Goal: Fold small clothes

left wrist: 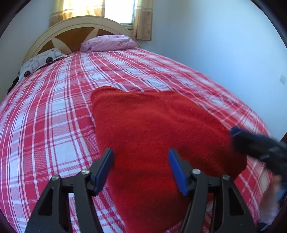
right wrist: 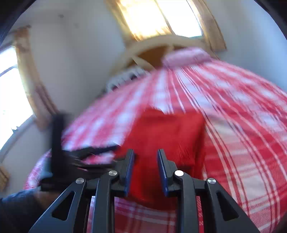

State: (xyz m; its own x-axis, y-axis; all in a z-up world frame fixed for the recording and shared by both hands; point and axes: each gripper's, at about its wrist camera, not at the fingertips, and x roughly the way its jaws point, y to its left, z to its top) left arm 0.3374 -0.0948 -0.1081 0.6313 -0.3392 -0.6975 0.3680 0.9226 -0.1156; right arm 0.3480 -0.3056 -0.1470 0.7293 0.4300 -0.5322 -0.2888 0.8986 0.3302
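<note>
A red fuzzy garment [left wrist: 152,129], folded into a rough rectangle, lies flat on the red-and-white plaid bedspread [left wrist: 53,111]. My left gripper [left wrist: 140,152] hovers over its near left part. Its blue pads are wide apart and nothing is pinched between them. My right gripper [left wrist: 235,132] comes in blurred at the garment's right edge. In the right wrist view the garment [right wrist: 170,134] lies just ahead of my right gripper [right wrist: 146,153]. Its jaws stand a little apart with no cloth between the pads. The left gripper [right wrist: 105,156] is a dark blur at the garment's left side.
A grey patterned pillow [left wrist: 39,61] and a pink pillow [left wrist: 109,43] lie by the cream headboard [left wrist: 75,26] under a curtained window [left wrist: 118,10]. A white wall [left wrist: 224,53] runs along the bed's right side. A person's hand [left wrist: 272,197] shows at lower right.
</note>
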